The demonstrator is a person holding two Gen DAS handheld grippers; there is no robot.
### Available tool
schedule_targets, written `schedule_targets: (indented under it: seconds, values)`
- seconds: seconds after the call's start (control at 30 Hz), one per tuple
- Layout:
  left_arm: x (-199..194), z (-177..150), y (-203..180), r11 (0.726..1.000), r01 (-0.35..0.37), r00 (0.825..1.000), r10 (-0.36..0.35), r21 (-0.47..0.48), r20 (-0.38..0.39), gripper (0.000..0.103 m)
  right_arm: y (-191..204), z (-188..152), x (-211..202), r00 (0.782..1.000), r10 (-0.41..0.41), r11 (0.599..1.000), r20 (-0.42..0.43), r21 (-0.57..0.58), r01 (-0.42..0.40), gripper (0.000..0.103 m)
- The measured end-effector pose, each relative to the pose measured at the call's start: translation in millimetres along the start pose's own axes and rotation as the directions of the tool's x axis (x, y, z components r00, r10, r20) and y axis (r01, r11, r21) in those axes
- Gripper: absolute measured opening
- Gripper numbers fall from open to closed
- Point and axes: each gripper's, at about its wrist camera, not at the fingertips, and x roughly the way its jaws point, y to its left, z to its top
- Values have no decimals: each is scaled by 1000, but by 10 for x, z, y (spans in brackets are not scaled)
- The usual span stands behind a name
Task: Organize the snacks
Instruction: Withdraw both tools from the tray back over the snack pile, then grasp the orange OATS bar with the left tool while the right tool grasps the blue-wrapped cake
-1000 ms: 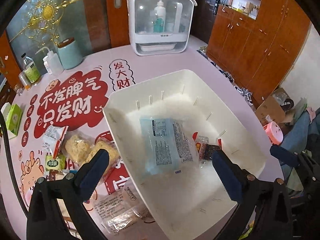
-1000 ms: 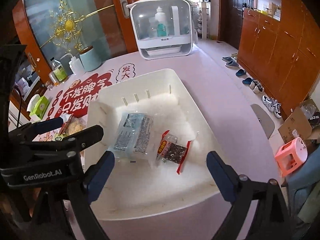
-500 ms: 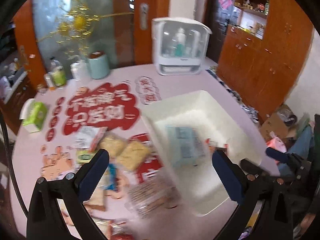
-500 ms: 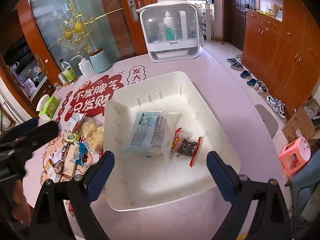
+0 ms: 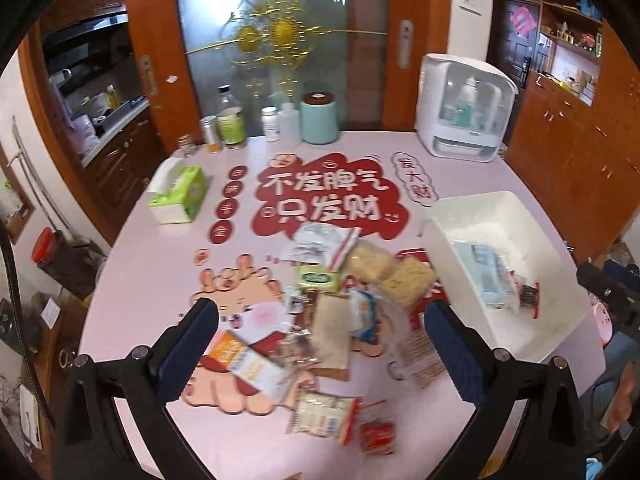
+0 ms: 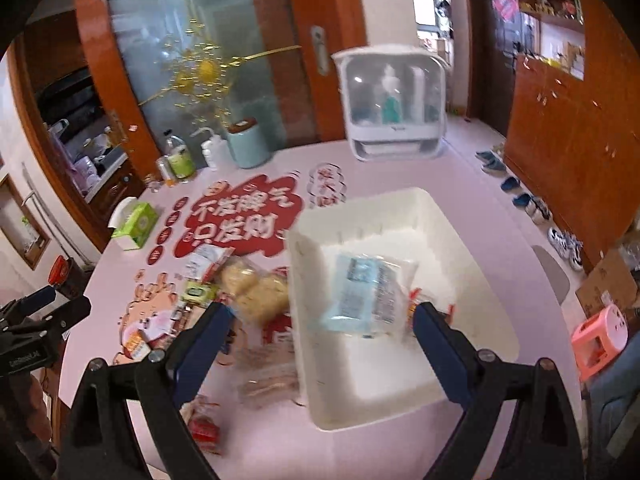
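Table (image 5: 132,264), round and pale pink, fills most of both views, printed with a big red cloud-shaped sticker (image 5: 328,200) of white Chinese characters and a cartoon pig. On its right side sits a white plastic bin (image 6: 424,204), open-topped and rectangular. Inside the bin lies a light blue flat packet (image 6: 360,292), and beside it a smaller dark snack packet with red edges (image 5: 528,294).

At the far edge of the table stands a white countertop cabinet with a clear front (image 5: 466,112), bottles visible inside. Near it are a teal canister with a brown lid (image 5: 319,118) and a few bottles. A green tissue box (image 5: 178,196) rests toward the table's left side.

Left of the bin, a loose pile of snacks (image 5: 340,304) is spread on the table: two pale yellow noodle-like cakes in clear wrap, a small green packet, a tan flat packet, an orange and white packet and, nearest the camera, a small red packet.

The left gripper (image 5: 320,344) hovers above the snack pile with its blue-padded fingers spread wide, holding nothing. The right gripper (image 6: 320,340) hangs over the near left wall of the bin, its fingers likewise spread wide and empty.
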Motion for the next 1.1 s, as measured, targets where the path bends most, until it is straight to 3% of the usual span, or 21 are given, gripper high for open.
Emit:
schedule_targets:
  seconds: [0.4, 0.7, 0.9, 1.03, 1.1]
  values:
    - [-80, 60, 583, 999, -28, 1000, 28, 21, -6, 102, 925, 39, -16, 998, 62, 995, -9, -84, -62, 94]
    - [34, 47, 953, 1000, -26, 999, 26, -1, -37, 102, 1311, 25, 100, 997, 67, 992, -23, -109, -69, 94]
    - [133, -14, 1029, 998, -41, 999, 42, 42, -24, 102, 1495, -31, 152, 998, 56, 991, -26, -120, -58, 94]
    - [362, -120, 1167, 1000, 4, 996, -2, 12, -91, 102, 1591, -125, 278, 998, 36, 989, -55, -140, -43, 91]
    - [515, -198, 1234, 1000, 15, 990, -16, -10, -140, 102, 1620, -176, 369, 996, 39, 988, -83, -148, -51, 82]
